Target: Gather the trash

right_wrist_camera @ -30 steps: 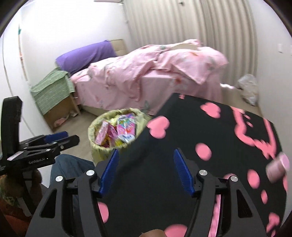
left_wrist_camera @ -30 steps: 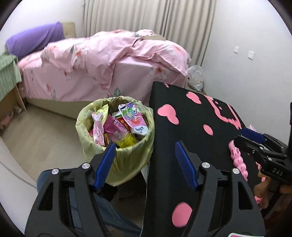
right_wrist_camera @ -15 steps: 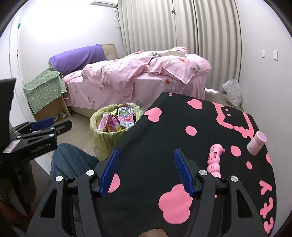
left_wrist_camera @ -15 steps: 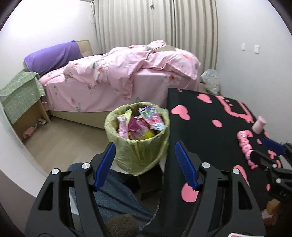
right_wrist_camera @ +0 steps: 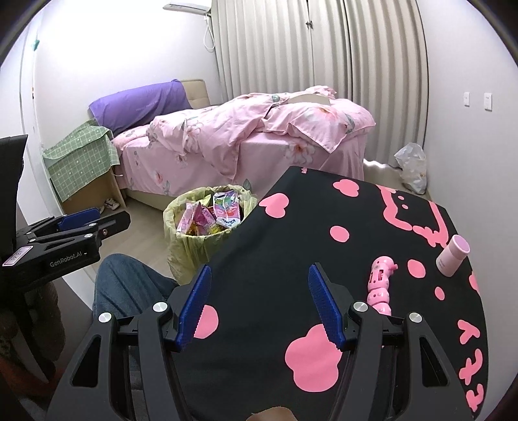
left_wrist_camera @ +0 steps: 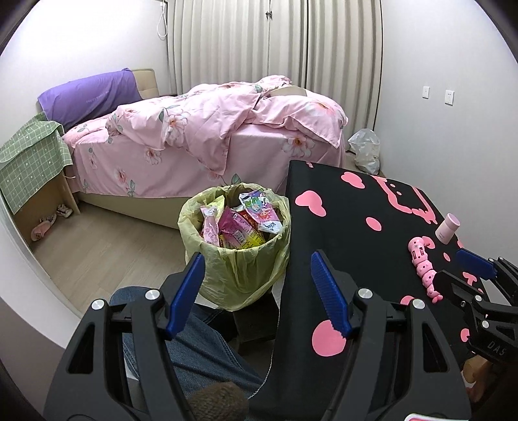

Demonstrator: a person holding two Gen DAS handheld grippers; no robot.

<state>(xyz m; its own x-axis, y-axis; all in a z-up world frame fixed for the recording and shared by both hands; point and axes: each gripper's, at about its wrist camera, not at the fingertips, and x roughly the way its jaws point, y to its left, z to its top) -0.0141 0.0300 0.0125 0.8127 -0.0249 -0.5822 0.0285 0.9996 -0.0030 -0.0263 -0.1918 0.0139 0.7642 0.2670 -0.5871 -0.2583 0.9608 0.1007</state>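
Bedroom scene: the left claw [left_wrist_camera: 257, 285] and the right claw [right_wrist_camera: 259, 301], both black-framed w/ blue ribbed pads, were spread wide and held nothing. The left one hung over the gap between a bin and the desk; the right hung above the desk top.

The task's trash, a heap of bright pink and yellow snack wrappers [left_wrist_camera: 238, 223], sat piled in a round bin lined w/ a pale yellow-green plastic bag [left_wrist_camera: 236, 272], on the floor just beside the left edge of the desk covered in a black cloth w/ pink hearts and blobs [left_wrist_camera: 356, 233]. On the desk's right side lay a pink segmented plastic toy [right_wrist_camera: 380, 285] and, near it but apart, a small pink cylindrical cup [right_wrist_camera: 453, 256], tilted.

The left wrist view alone showed the bin nearly whole, down to a dark stand under it, plus a pair of slippers [left_wrist_camera: 43, 226] beneath a wooden bedside stand draped w/ green checked cloth [left_wrist_camera: 29, 162]. In the right wrist view the desk edge cut off the bin's right side; that view alone showed the toy and cup unblocked, and the wall AC unit [right_wrist_camera: 187, 5] at top.

Behind: a bed w/ rumpled pink floral duvet [left_wrist_camera: 210, 129], a purple pillow [left_wrist_camera: 87, 97], pleated pale curtains [left_wrist_camera: 275, 39], a clear plastic bag [left_wrist_camera: 365, 150] on the floor by the wall. A person's knee in blue jeans [right_wrist_camera: 123, 285] sat left of the desk.
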